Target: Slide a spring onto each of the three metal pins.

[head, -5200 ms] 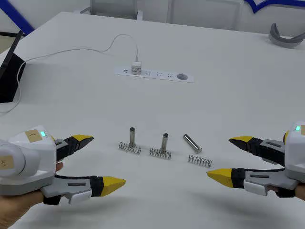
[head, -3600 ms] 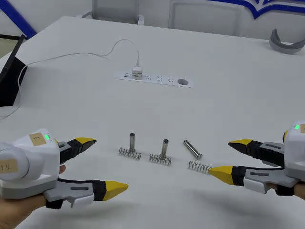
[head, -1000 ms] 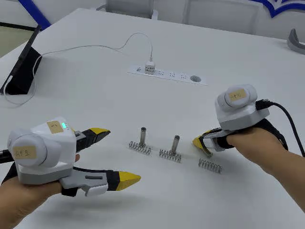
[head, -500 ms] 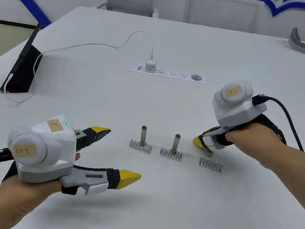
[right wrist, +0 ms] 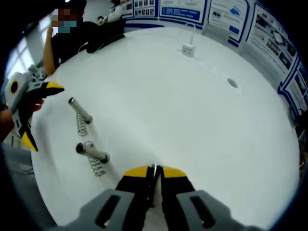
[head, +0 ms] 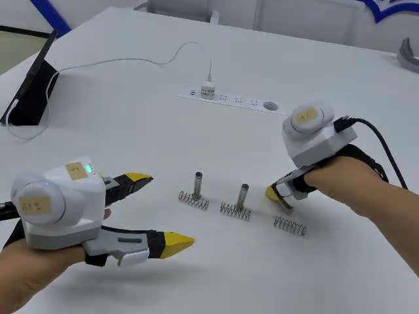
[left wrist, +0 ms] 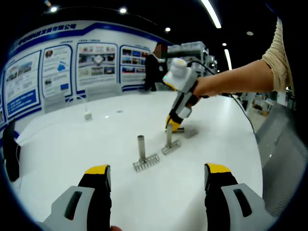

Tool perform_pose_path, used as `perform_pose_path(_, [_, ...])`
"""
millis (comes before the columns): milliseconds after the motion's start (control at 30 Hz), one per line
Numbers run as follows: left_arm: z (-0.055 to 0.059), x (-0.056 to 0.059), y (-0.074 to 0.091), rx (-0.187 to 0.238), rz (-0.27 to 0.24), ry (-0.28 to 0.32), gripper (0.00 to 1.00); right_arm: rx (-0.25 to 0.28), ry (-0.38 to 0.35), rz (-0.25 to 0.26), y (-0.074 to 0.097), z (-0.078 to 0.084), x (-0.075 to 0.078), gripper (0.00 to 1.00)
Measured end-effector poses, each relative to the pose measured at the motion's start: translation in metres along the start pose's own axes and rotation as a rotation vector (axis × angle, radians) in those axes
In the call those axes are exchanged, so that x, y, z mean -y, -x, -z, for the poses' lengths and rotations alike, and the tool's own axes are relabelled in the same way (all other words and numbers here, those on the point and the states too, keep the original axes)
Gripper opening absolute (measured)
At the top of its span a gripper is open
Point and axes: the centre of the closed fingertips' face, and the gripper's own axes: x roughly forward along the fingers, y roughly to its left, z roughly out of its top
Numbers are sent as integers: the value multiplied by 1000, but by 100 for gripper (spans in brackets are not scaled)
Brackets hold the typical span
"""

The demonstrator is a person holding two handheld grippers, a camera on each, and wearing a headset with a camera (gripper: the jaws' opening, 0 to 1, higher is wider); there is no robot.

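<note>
Two metal pins [head: 197,182] [head: 243,194] stand upright on the white table, each with a spring [head: 194,199] [head: 235,211] lying at its foot. Another spring [head: 289,226] lies further right. My right gripper [head: 279,197] points down at the table just above that spring, shut on the third pin [right wrist: 153,179]; only a sliver of metal shows between the yellow tips. My left gripper [head: 160,210] hovers open at the lower left with nothing between its jaws. The left gripper view has both standing pins [left wrist: 141,147] [left wrist: 169,136] ahead.
A white power strip [head: 232,101] with a plug [head: 208,90] and cable lies further back. A black device [head: 29,91] stands at the far left edge and a grey object [head: 410,52] at the far right. People stand in the background.
My right gripper came in from the right, turned downward and shut on the pin that lay on the table. In the last second its body tilted further up. The left gripper barely moved.
</note>
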Motion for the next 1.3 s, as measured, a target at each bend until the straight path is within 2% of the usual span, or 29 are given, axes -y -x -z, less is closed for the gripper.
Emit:
perform_pose_path(233, [-2, 0, -1, 3, 2, -2, 81, -55, 4, -1, -1, 0, 0, 10])
perform_pose_path(600, [-3, 1, -3, -1, 6, -3, 80, -97, 43, -3, -1, 1, -1, 10])
perform_pose_path(767, [-5, 1, -5, 1, 6, -5, 80, -79, 30, -4, -1, 2, -2, 9])
perform_pose_path(900, [-6, 2, -4, 3, 4, -6, 80, -18, -5, 4, 0, 1, 1, 9])
perform_pose_path(1033, [-7, 1, -2, 5, -1, -5, 80, 22, -22, 11, 1, 1, 3, 9])
perform_pose_path(1067, [-7, 1, -1, 7, -2, -5, 80, 30, -21, 22, 2, 1, 5, 9])
perform_pose_path(1300, [-6, -3, 3, 9, -12, -6, 80, 82, -22, 16, 20, -7, 1, 9])
